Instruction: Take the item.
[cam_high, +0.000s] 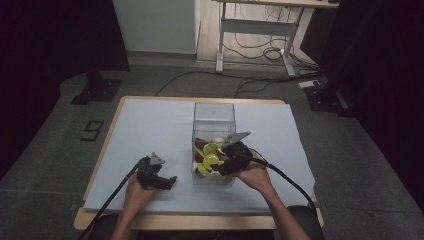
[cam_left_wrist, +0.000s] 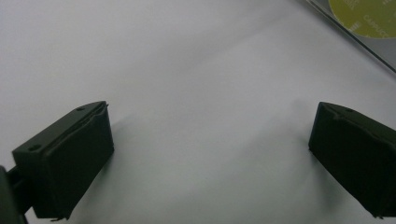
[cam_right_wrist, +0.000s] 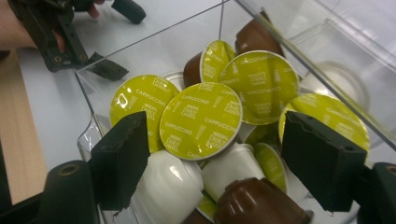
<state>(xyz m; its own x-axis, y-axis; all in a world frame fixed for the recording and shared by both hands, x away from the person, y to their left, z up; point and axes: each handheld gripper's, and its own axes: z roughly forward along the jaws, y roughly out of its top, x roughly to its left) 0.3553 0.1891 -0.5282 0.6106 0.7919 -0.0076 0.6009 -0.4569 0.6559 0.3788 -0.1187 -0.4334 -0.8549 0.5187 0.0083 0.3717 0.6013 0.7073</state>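
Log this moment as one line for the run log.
left gripper: open, on table | right gripper: open, over coffee capsules in clear box

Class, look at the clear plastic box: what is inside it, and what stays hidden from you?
Inside the clear box lie coffee capsules, with yellow-green Cappuccino lids and white or brown bodies, heaped together. The right tongs stand open over them. Lower capsules and the box floor are covered.

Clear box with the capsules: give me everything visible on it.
The clear box is a tall, open-topped, square container of what looks like clear plastic, standing upright near the middle of the table. Its lower part holds a loose heap of coffee capsules: white and brown cups, yellow-green lids printed Cappuccino, tilted various ways. The right gripper hangs open over the near rim, its jaws either side of one lid. The left gripper rests open on the table beside it, apart.
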